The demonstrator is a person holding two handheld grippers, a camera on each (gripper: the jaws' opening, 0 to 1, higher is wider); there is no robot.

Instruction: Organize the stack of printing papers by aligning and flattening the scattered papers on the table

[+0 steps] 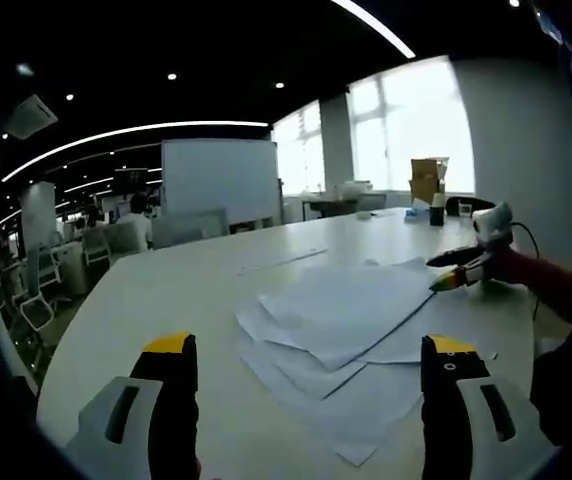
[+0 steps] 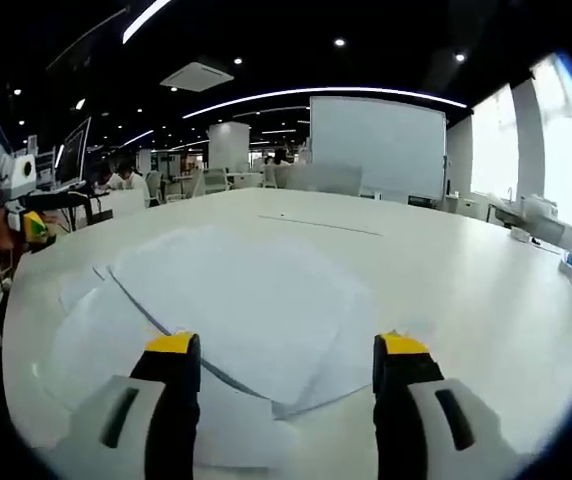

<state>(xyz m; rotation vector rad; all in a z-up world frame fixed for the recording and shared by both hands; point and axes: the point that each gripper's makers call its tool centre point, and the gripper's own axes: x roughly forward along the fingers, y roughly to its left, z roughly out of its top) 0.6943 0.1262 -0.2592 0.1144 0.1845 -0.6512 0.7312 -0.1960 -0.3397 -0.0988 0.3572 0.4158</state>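
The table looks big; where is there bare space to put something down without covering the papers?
The table is bare between the scattered papers and the whiteboard end, and again toward the windows. It is crowded in front of both grippers, where loose sheets overlap.

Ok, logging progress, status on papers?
Both hand-held grippers open, left, right. Papers scattered, unaligned on table. Nothing blocking.

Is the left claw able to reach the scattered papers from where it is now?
Probably yes. The left claw is open, with the scattered papers spread on the table right in front of it. Nothing lies between them.
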